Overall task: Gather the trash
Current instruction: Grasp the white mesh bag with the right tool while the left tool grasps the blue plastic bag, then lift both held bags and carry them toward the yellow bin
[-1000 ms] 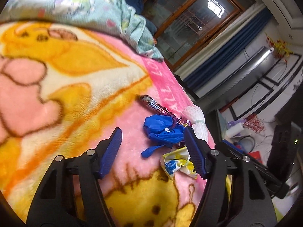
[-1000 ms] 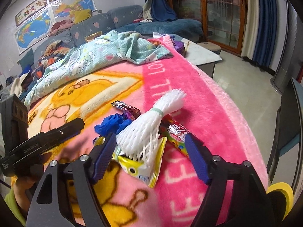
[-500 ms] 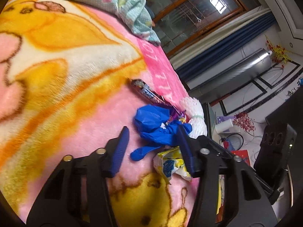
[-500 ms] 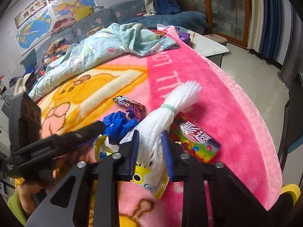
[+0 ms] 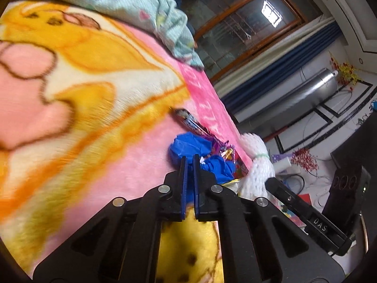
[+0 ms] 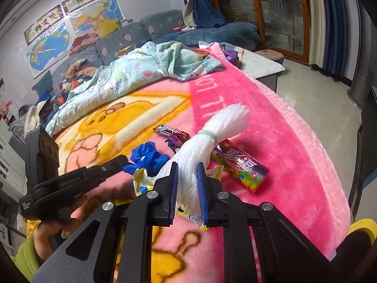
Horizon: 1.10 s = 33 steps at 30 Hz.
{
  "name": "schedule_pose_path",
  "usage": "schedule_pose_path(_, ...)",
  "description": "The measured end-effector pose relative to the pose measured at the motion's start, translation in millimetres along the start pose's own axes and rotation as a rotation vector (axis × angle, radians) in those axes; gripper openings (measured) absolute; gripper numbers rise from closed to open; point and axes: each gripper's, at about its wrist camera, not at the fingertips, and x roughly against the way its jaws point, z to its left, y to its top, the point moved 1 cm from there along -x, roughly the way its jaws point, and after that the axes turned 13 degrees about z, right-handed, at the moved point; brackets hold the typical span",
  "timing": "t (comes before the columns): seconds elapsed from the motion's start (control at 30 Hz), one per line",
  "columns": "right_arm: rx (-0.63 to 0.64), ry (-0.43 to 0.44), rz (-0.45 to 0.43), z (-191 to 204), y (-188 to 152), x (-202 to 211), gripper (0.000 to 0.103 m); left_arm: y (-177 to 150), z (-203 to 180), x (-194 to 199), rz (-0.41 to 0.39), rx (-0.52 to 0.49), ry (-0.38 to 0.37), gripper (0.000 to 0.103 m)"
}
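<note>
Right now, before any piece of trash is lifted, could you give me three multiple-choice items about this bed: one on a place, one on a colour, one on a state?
1. The colourful candy box lies
A) on the floor
B) on the pink blanket, beside the white foam net
C) under the teal quilt

2. The crumpled glove is
A) blue
B) red
C) green

3. The left tongs are
A) wide open
B) out of view
C) shut, tips at the glove

Answers:
1 B: the right wrist view shows the box on the pink band, next to the net.
2 A: both views show it deep blue.
3 C: only a thin slit stays between the fingers.
</note>
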Motion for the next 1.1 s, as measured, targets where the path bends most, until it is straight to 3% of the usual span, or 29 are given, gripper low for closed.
schedule_pose_path(0.13, 0.018, -0.014, -0.015, 4, -4, 8, 0.015, -4, -4, 12, -0.03, -0.026, 0.042, 0.001)
schedule_pose_path(0.77, 0.007, -0.022, -0.062, -5, -29, 57, 0.015, -22, -44, 55, -0.126, -0.14, 0.083, 0.001)
schedule_pose_path(1.1, 0.027, -0.023, -0.079, -2, -38, 74, 0.015, -34, -75, 72, -0.152, -0.21, 0.059, 0.001)
